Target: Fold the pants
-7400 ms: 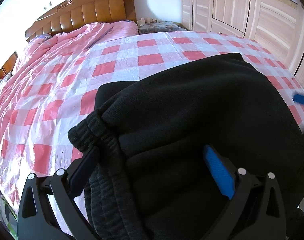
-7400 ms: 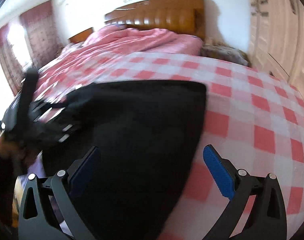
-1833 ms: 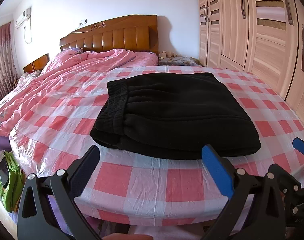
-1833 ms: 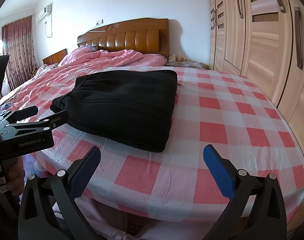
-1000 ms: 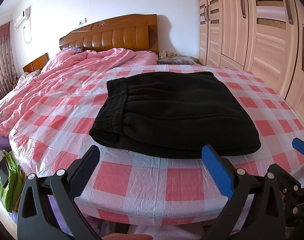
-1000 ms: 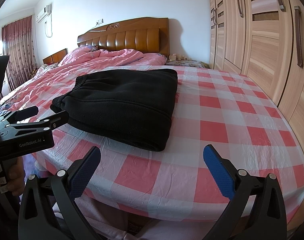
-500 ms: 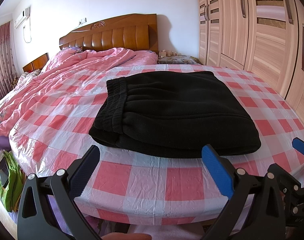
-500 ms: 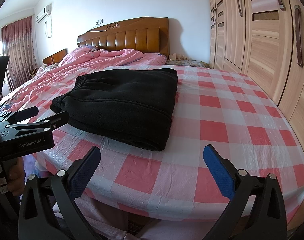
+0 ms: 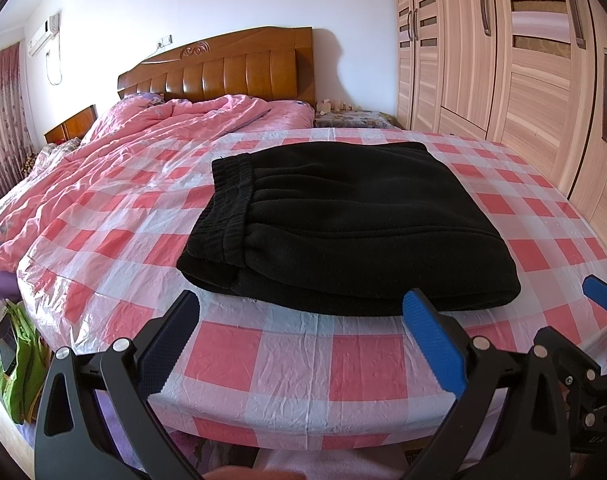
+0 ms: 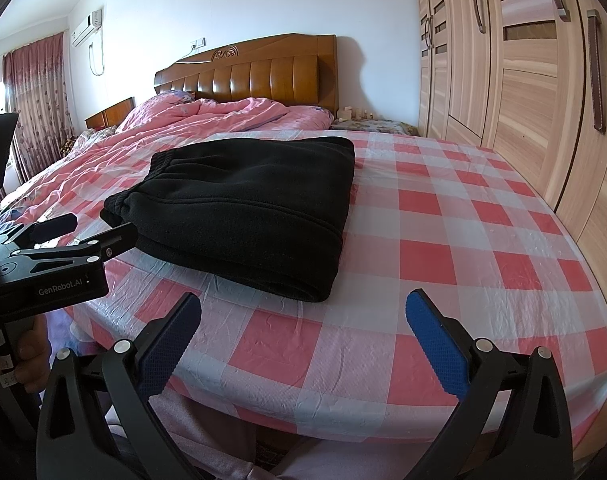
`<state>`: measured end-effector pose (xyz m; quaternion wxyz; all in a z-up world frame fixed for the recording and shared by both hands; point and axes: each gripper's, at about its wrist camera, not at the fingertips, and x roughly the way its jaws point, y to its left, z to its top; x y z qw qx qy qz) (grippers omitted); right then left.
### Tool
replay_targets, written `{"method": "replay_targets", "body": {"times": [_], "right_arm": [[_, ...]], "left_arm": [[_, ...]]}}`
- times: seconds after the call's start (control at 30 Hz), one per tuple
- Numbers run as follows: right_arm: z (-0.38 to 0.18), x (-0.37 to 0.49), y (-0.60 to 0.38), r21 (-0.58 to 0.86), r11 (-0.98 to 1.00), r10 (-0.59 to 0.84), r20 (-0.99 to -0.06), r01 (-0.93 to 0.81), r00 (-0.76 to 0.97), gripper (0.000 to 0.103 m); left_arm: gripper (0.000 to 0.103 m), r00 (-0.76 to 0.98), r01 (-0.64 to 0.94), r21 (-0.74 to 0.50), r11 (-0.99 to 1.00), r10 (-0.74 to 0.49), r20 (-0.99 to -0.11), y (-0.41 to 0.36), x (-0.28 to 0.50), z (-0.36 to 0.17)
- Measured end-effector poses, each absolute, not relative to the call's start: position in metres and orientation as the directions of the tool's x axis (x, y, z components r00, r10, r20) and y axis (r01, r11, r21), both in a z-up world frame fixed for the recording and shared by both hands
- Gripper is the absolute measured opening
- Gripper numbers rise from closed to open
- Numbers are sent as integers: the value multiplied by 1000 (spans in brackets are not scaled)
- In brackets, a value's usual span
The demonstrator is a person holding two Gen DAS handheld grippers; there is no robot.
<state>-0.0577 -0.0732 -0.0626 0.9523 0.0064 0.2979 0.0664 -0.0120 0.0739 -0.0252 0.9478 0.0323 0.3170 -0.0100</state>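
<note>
Folded pants (image 9: 343, 220) are laid on the bed (image 9: 287, 364) near its foot; a quilt (image 9: 151, 136) is bunched behind, wardrobe (image 9: 523, 60) at right.

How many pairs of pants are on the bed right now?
1. The folded black pants lie on the checkered sheet near the foot of the bed, right of the pink quilt; nothing shows whether another garment hides under the quilt.
</note>
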Motion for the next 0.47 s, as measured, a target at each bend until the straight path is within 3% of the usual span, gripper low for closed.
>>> {"method": "replay_targets", "body": {"times": [0.47], "right_arm": [[-62,-57,-74,53,991,131,-567,-123,813,99]], "left_arm": [[101,790,34,39,999,-3,-613,78,-14,-30]]}}
